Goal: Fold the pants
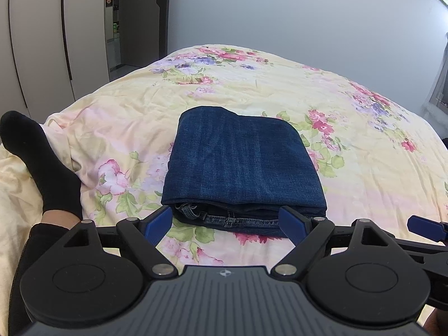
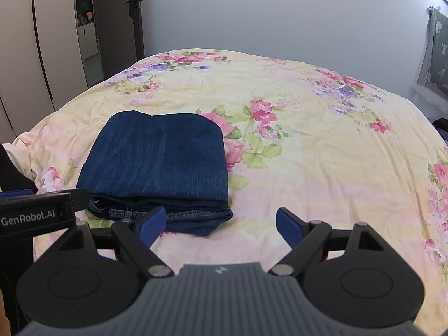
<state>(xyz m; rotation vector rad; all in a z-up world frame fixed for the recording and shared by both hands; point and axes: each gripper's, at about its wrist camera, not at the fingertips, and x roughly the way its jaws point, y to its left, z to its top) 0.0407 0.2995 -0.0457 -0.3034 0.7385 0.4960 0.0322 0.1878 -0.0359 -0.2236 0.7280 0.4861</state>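
2 grippers hang at the near edge of a bed covered by a floral quilt [image 2: 308,145], and most of that quilt lies bare: a broad stretch opens to the right of the pants and beyond them toward the far wall [image 2: 280,14]. On the left the quilt falls away toward pale wardrobe doors [image 1: 42,42] and a dark doorway; a foot in a black sock [image 1: 42,162] rests at the quilt's left edge, near the left gripper.

"GenRobot.AI" reads in white on the black side of the left gripper, seen from the right wrist camera.

Dark blue denim pants [image 1: 240,162] sit folded into a thick rectangular stack, waistband edge facing the grippers. The left gripper [image 1: 226,221] has its blue fingers spread wide, one at each near corner of the stack, gripping nothing. The right gripper [image 2: 221,224] is equally wide and empty, just beside the stack's near right corner, over bare quilt.
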